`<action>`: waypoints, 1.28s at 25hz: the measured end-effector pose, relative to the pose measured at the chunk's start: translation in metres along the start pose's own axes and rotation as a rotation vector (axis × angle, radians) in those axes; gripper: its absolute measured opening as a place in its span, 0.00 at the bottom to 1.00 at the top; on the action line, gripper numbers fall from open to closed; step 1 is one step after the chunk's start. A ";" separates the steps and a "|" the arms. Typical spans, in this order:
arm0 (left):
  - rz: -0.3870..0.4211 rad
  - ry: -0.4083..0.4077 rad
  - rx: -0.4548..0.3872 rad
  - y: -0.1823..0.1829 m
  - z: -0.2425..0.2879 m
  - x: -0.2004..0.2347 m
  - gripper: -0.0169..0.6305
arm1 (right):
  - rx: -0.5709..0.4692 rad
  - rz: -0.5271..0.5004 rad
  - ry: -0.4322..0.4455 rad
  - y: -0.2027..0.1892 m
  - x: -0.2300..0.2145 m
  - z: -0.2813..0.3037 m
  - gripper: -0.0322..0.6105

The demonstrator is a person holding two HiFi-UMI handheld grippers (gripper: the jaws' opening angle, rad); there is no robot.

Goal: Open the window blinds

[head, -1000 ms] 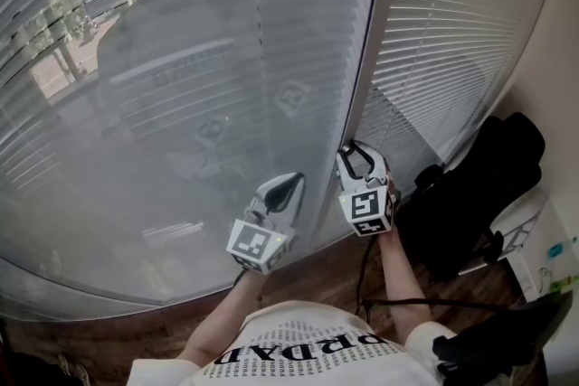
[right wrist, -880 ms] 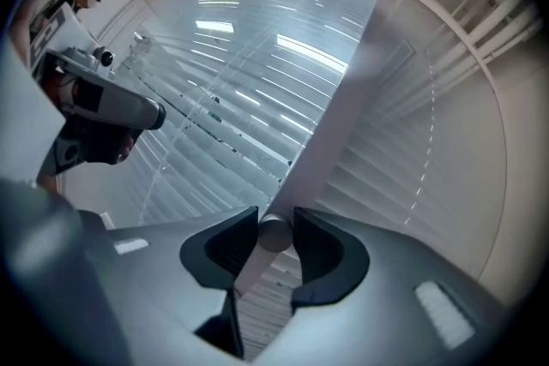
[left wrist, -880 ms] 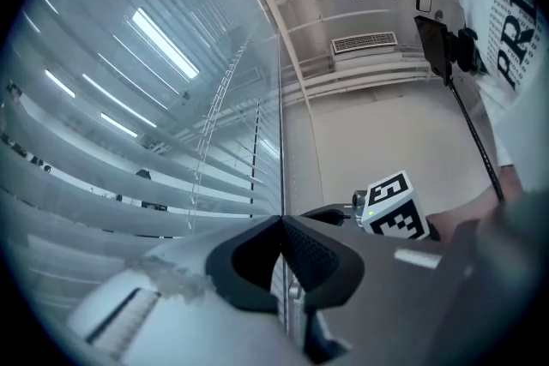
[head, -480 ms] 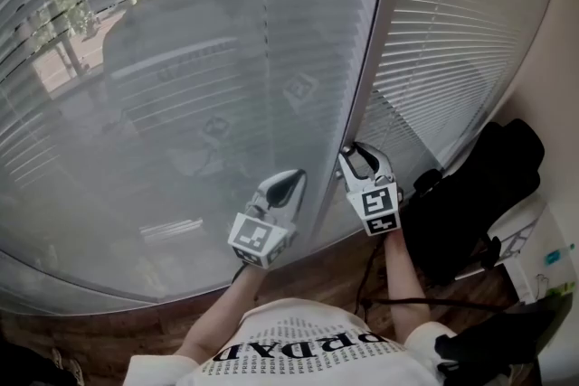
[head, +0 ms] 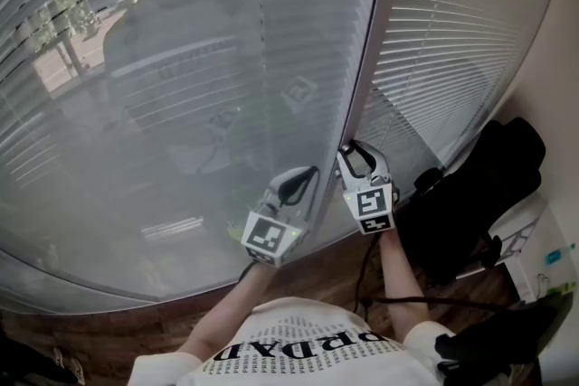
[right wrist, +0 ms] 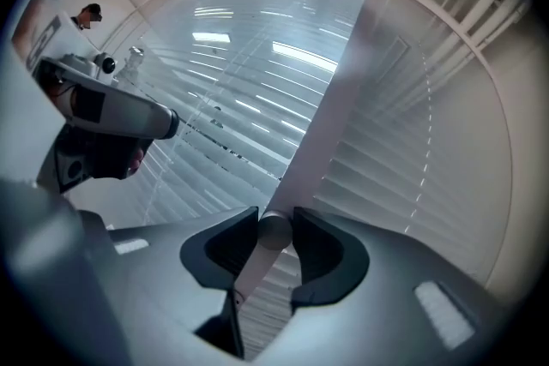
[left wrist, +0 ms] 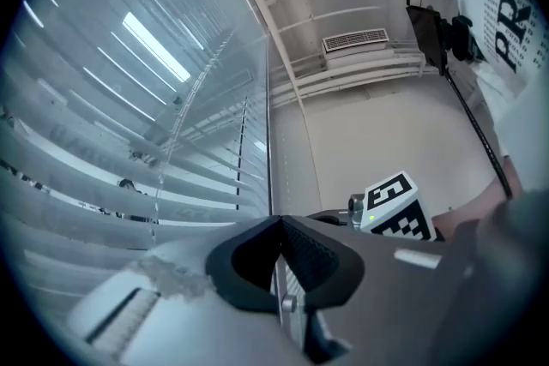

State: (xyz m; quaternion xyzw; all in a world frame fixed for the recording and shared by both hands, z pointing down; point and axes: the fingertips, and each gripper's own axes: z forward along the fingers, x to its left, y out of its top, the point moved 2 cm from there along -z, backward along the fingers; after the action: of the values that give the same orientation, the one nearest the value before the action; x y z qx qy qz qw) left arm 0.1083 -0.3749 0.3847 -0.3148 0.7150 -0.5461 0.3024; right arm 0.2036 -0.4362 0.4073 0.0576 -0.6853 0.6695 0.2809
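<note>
Grey slatted blinds (head: pixel 181 86) cover the big pane, and a second set (head: pixel 452 32) hangs right of the pale window post (head: pixel 366 77). My right gripper (head: pixel 355 151) is at the foot of that post, shut on the blinds' pale round wand (right wrist: pixel 274 231), which is pinched between both pads. My left gripper (head: pixel 306 178) hovers just left of the post in front of the slats; its jaws meet at the tips (left wrist: pixel 279 220) with nothing in them. The slats (left wrist: pixel 129 150) stand partly tilted, with daylight between them.
A black bag or chair (head: pixel 479 194) stands close to the right of my right arm, with a cable (head: pixel 434 303) trailing across the wooden floor (head: pixel 317 271). A pale wall (head: pixel 556 77) closes the right side. White items (head: pixel 547 253) lie at the far right edge.
My left gripper has drifted a little to the right, closer to the window post. The right gripper stays on the wand, its marker cube slightly rolled.
</note>
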 end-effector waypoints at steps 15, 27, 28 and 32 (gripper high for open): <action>0.061 0.059 -0.047 -0.002 0.036 -0.006 0.01 | -0.010 0.457 -0.083 -0.005 -0.008 -0.001 0.26; 0.080 0.061 0.005 -0.012 0.040 -0.006 0.01 | -0.013 0.680 -0.059 -0.010 -0.009 -0.001 0.26; 0.077 0.060 -0.003 -0.011 0.041 -0.006 0.01 | -0.013 0.681 -0.058 -0.010 -0.009 -0.001 0.26; 0.079 0.057 0.012 -0.012 0.040 -0.006 0.01 | -0.008 0.666 -0.058 -0.010 -0.009 -0.001 0.26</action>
State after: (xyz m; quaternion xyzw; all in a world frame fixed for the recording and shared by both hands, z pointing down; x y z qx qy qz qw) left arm 0.1444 -0.3967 0.3884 -0.2687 0.7318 -0.5470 0.3051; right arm 0.2161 -0.4390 0.4122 -0.1514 -0.6769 0.7198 0.0272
